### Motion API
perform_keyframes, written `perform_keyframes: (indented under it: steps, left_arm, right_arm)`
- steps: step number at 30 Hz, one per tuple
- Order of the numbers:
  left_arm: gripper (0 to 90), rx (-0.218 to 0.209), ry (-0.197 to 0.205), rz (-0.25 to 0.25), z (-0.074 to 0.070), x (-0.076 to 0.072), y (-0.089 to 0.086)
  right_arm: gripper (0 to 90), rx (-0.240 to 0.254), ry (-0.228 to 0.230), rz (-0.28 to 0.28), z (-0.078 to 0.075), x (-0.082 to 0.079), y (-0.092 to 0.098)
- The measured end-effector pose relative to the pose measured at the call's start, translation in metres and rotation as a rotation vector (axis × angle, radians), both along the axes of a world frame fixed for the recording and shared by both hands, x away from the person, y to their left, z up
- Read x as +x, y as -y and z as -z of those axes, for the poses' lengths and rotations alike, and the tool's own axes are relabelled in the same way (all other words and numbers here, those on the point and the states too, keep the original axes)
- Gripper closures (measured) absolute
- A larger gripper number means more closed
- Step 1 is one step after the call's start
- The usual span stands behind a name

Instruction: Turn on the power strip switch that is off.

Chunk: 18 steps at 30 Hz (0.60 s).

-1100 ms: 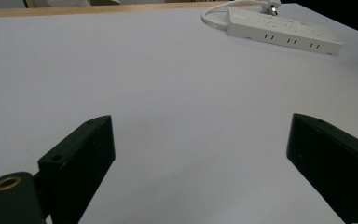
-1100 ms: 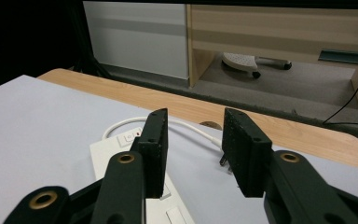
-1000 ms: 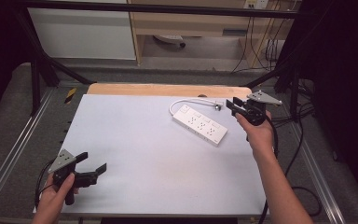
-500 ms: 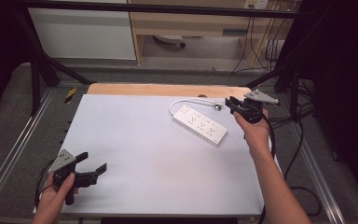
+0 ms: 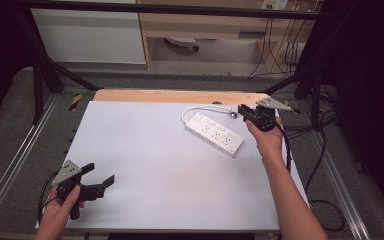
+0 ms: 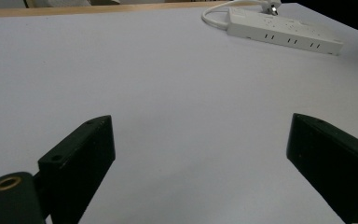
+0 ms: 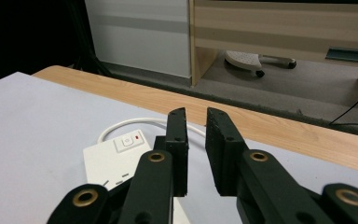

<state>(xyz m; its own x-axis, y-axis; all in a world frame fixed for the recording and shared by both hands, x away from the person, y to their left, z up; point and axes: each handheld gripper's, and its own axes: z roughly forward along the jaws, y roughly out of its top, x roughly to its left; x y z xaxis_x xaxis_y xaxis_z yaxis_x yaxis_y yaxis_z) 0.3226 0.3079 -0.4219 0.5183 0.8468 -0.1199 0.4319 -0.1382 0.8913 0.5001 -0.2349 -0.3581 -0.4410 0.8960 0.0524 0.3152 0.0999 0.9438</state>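
A white power strip [image 5: 214, 133] lies slantwise on the white table top [image 5: 170, 175] at the back right, its cable [image 5: 200, 108] looping round to a plug [image 5: 234, 114]. My right gripper [image 5: 244, 111] hovers just right of that plug, at the strip's switch end [image 7: 129, 138]. Its jaws have just been closing. In the right gripper view [image 7: 196, 130] a narrow gap is left, with nothing visible in it. My left gripper [image 5: 99, 173] rests at the front left, wide open and empty [image 6: 200, 123]. It faces the distant strip [image 6: 284, 32].
A wooden strip [image 5: 180, 96] borders the table's far edge. Behind it stand a white cabinet [image 5: 87, 35], a shelf unit and a chair base [image 5: 182, 42]. Black cables [image 5: 325, 130] hang off the right side. Metal frame rails [image 5: 10, 165] run along both sides.
The right gripper's jaws have narrowed and it has edged slightly left toward the plug. The left gripper and the power strip have stayed put.
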Motion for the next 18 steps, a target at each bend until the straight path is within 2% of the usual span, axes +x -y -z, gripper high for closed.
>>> perform_keyframes:
  steps: [18]
  left_arm:
    - [7.8, 0.003, 0.0, 0.001, 0.0, 0.0, 0.0]
  right_arm:
    - [88.9, -0.016, -0.014, 0.001, 0.018, 0.011, -0.006]
